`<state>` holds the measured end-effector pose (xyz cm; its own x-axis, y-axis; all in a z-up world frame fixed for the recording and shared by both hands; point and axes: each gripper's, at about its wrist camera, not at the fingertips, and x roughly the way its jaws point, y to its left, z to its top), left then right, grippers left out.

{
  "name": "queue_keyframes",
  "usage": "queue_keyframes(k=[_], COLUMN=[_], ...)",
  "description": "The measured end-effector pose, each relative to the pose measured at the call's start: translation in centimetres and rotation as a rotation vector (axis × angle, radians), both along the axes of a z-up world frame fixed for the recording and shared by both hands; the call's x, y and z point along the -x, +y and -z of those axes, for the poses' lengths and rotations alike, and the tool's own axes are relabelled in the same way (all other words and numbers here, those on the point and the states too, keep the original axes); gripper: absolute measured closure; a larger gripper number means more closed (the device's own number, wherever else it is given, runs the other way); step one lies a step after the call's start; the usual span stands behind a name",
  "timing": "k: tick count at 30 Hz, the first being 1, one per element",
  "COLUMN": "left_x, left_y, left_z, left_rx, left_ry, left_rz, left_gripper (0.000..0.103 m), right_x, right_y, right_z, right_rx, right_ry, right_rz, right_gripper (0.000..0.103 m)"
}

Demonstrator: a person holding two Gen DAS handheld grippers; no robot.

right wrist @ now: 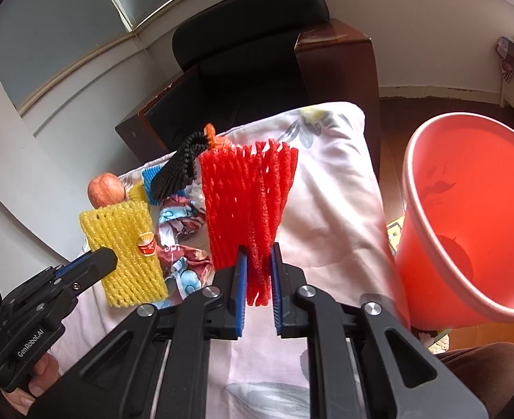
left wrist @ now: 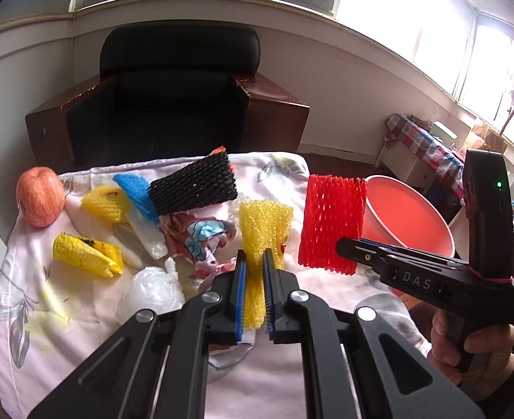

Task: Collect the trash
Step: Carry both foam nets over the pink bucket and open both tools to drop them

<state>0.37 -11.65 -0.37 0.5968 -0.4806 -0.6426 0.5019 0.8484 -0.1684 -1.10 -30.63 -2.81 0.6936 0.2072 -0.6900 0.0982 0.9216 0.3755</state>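
My left gripper (left wrist: 255, 258) is shut on a yellow foam net (left wrist: 264, 230) and holds it above the cloth-covered table (left wrist: 92, 317); the net also shows in the right wrist view (right wrist: 124, 251). My right gripper (right wrist: 259, 251) is shut on a red foam net (right wrist: 250, 206), held up beside the red bucket (right wrist: 466, 216); the red net (left wrist: 332, 225) and the bucket (left wrist: 407, 216) also show in the left wrist view. On the cloth lie a black foam net (left wrist: 194, 186), a blue foam piece (left wrist: 134, 188), yellow wrappers (left wrist: 85, 253), a clear plastic wad (left wrist: 152, 288) and crumpled printed wrappers (left wrist: 204, 237).
An apple (left wrist: 40, 195) sits at the table's far left corner. A black armchair (left wrist: 173, 94) stands behind the table. The bucket stands off the table's right edge. A low table with a patterned cloth (left wrist: 428, 146) is at the far right by the windows.
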Motion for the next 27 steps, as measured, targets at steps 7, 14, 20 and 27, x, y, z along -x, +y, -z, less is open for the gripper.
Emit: queue_keyframes(k=[7,14,20,27], left_x=[0.3,0.6,0.7,-0.5], left_y=[-4.8,-11.3,-16.3,-20.3], left_z=[-2.7,-2.9,-1.7,0.5], left_rx=[0.053,0.062,0.025,-0.021], left_ry=[-0.047,-0.037,-0.027,0.011], left_rz=[0.118,0.235,0.302,0.318], left_gripper=[0.095,0.095,0.095,0.095], right_x=[2.1,4.0,5.0,5.2], right_y=[-4.4,-9.5,-13.4,-15.7], right_z=[-2.2,-2.4,-1.4,0.4], right_rx=[0.023,0.064,0.078,0.095], right_ry=[-0.058,-0.047,-0.007,0.055], right_rz=[0.133,0.282,0.372,0.412], right_gripper=[0.090,0.090,0.090,0.090])
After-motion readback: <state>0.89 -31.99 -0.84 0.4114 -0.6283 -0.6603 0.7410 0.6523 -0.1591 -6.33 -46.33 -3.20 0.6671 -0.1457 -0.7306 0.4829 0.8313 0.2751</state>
